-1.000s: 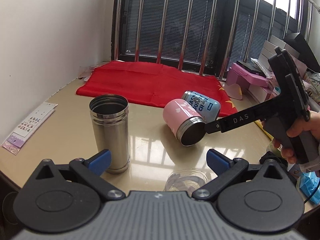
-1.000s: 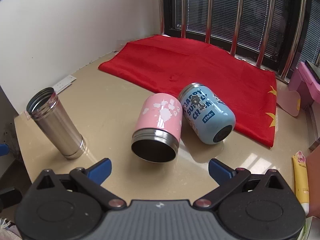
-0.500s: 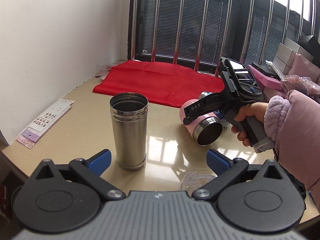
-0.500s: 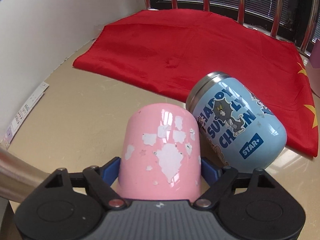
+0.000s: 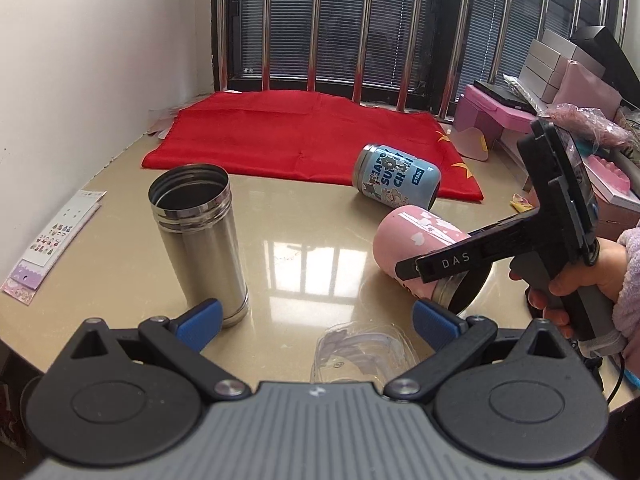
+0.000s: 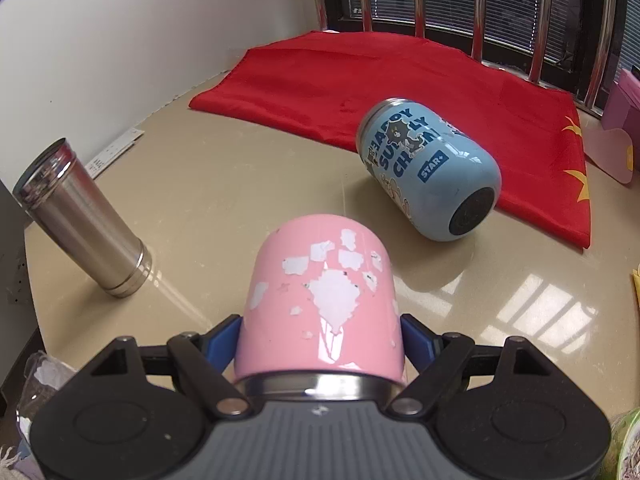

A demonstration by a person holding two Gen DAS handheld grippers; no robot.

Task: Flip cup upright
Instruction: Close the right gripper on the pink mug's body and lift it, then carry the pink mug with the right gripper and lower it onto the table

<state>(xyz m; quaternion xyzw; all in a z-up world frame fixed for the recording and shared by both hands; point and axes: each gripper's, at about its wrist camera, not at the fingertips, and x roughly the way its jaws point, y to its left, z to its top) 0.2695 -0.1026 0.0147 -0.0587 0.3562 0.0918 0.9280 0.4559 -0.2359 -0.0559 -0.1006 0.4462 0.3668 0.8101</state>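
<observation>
Fingers (image 6: 418,338) of right hand-held gripper (image 6: 320,340) clamp tilted pink cup (image 6: 320,292).

On the table (image 5: 304,240), a steel tumbler (image 5: 198,240) stands upright at the left. To its right a pink cup (image 5: 420,256) lies on its side; behind that a blue cup (image 5: 396,180) lies partly on a cloth (image 5: 296,140) spread before the window bars (image 5: 360,28).

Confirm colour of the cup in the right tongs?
Pink cup with white flaky patches and a steel rim; clearest in the right wrist view.
</observation>
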